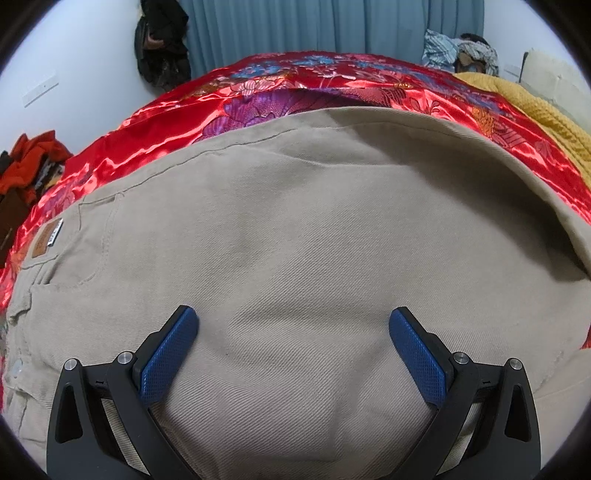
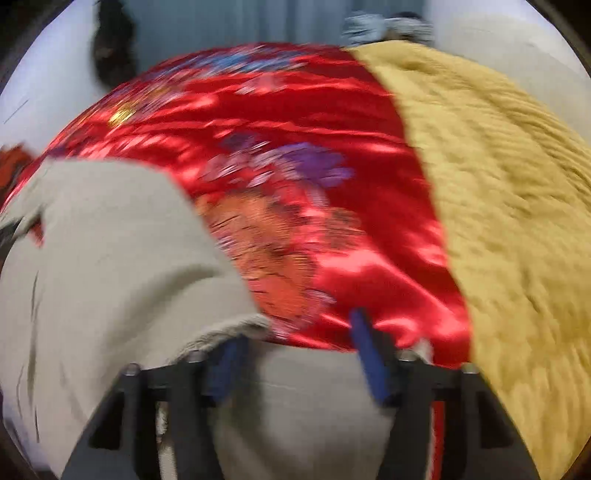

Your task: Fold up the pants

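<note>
Beige pants (image 1: 295,221) lie spread over a red satin bedspread (image 1: 177,125), the waistband with its brown leather patch (image 1: 46,240) at the left. My left gripper (image 1: 293,312) hovers low over the pants with its blue pads wide apart and nothing between them. The right wrist view is blurred. There the pants (image 2: 110,240) fill the lower left, and a frayed hem drapes over the left finger of my right gripper (image 2: 295,328). Its jaws stand apart over beige cloth and the bedspread (image 2: 295,110); the pads press on nothing.
A mustard-yellow knitted blanket (image 2: 498,184) covers the bed's right side. Dark clothing (image 1: 162,44) hangs on the wall beside a blue-grey curtain (image 1: 295,26). An orange clothes pile (image 1: 33,162) sits off the bed at left, and a patterned bundle (image 1: 458,48) at the far right.
</note>
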Demonstrator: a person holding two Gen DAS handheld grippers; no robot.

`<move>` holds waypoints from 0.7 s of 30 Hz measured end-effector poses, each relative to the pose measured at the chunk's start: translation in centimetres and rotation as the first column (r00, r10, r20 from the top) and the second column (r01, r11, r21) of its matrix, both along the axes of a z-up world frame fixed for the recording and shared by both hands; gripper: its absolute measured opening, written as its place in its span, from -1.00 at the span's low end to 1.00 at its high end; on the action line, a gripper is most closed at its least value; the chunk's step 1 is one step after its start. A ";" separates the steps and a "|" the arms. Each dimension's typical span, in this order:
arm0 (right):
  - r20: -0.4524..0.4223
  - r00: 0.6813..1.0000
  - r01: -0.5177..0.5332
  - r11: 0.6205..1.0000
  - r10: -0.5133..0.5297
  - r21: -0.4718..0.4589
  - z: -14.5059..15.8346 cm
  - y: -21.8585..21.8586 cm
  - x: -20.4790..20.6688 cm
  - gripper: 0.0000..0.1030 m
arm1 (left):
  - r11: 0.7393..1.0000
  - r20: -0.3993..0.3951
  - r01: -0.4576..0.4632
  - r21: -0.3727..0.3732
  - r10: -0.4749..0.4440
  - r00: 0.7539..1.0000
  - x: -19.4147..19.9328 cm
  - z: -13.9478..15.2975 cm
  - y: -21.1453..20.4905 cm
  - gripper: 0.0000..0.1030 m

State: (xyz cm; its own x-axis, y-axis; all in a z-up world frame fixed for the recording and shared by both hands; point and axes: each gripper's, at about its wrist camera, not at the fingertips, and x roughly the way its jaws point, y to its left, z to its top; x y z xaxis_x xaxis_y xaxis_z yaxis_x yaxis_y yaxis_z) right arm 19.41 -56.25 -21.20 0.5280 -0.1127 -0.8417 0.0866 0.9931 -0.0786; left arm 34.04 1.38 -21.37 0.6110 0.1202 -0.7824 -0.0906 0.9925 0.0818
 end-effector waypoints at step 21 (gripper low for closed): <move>0.130 0.991 -0.034 0.994 0.019 0.107 -2.9 14.9 -2.0 0.61 | 1.000 -0.017 0.000 0.014 0.001 1.000 0.2 0.4 -0.1 0.99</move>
